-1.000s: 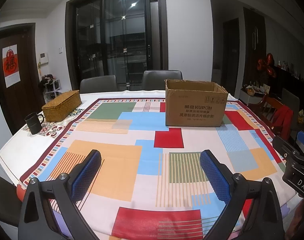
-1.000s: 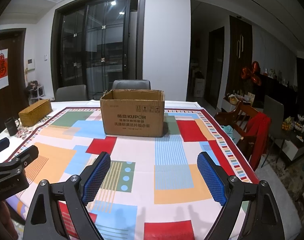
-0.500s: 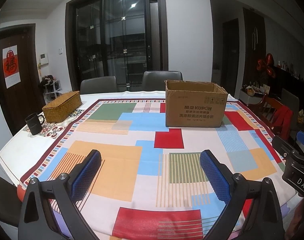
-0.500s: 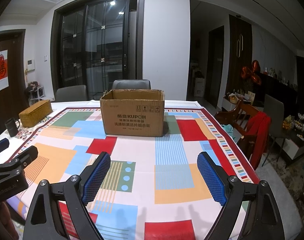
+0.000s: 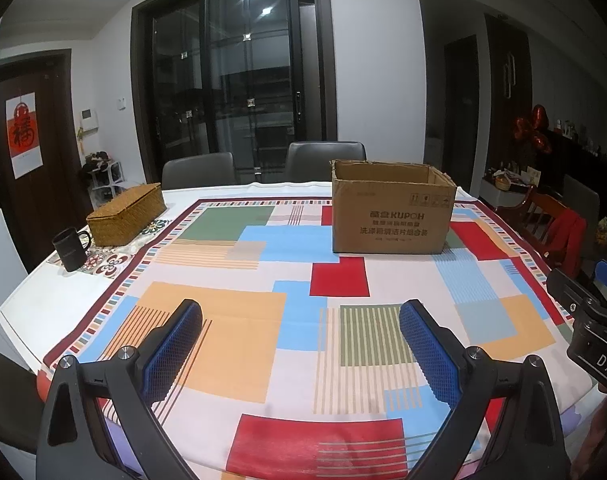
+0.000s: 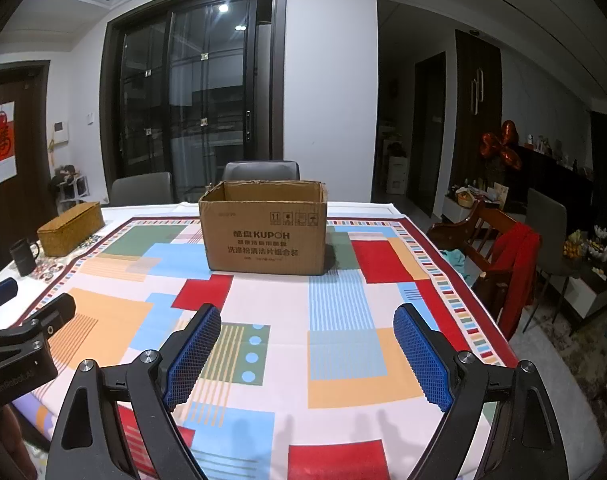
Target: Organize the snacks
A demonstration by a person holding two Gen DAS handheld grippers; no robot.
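Your left gripper (image 5: pixel 301 344) hangs over the near edge of the table, its blue-padded jaws spread wide with nothing between them but the patterned tablecloth (image 5: pixel 223 332) below. Your right gripper (image 6: pixel 307 346) matches it: jaws wide apart, empty, poised above the cloth on the right side of the table.

The open cardboard box (image 5: pixel 389 210) marked KUPOH stands upright on the cloth, at about one o'clock from your left gripper and at about eleven to twelve o'clock from your right one, well apart from both. Its flaps are open at the top; you cannot see what lies inside from either view. No snacks show on the table.

At ten o'clock from your left gripper sits a woven lidded basket (image 5: pixel 126 214) near the far left edge, with a black mug (image 5: pixel 69 249) just beside it, nearer to you. Two grey chairs (image 5: pixel 323 159) stand behind the table at twelve o'clock. A wooden chair draped with a red garment (image 6: pixel 517 268) stands off the table at two o'clock from your right gripper.
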